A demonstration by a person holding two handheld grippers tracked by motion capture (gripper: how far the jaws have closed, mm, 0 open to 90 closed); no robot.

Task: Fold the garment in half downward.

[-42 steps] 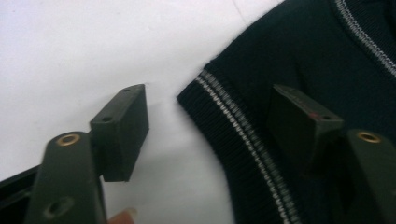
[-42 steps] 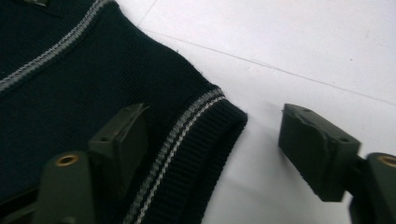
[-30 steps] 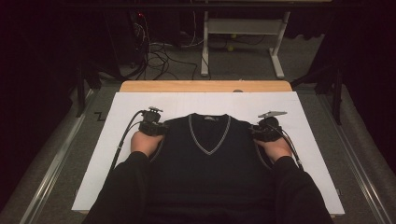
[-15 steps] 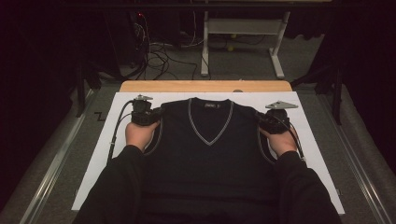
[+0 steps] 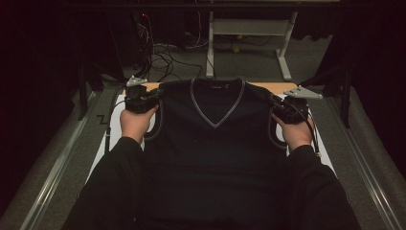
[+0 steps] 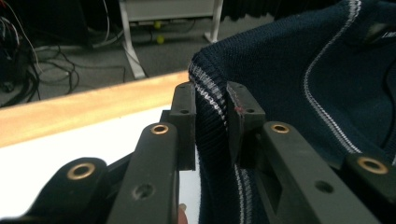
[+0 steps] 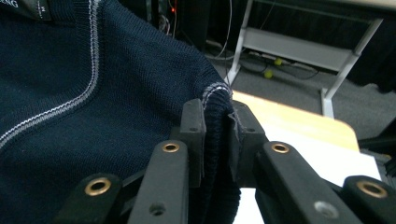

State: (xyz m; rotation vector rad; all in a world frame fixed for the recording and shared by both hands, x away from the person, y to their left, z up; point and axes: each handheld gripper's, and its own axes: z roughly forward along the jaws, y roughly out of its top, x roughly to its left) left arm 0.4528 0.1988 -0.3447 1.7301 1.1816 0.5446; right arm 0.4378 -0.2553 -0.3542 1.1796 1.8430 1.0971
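Observation:
A dark navy sleeveless V-neck vest [image 5: 215, 153] with grey-white trim hangs spread between my two grippers, above the table. My left gripper [image 5: 155, 96] is shut on its left shoulder edge. In the left gripper view the jaws [image 6: 210, 100] pinch the ribbed armhole band of the vest [image 6: 289, 70]. My right gripper [image 5: 275, 103] is shut on the other shoulder; the right gripper view has its jaws [image 7: 215, 116] clamped on the vest's [image 7: 93, 116] trimmed corner. Both pairs of jaws have closed tighter on the fabric within the last second.
Under the vest lies a white sheet [image 5: 107, 139] on a table with a wooden far edge [image 5: 282, 86]. Metal rails [image 5: 62, 158] run along both sides. Beyond the table stand a white desk frame [image 5: 249, 28] and loose cables [image 5: 158, 52] on grey carpet.
Both hands have risen and moved apart with the vest's shoulders in the jaws. The vest has gone from flat on the sheet to hanging upright and spread.

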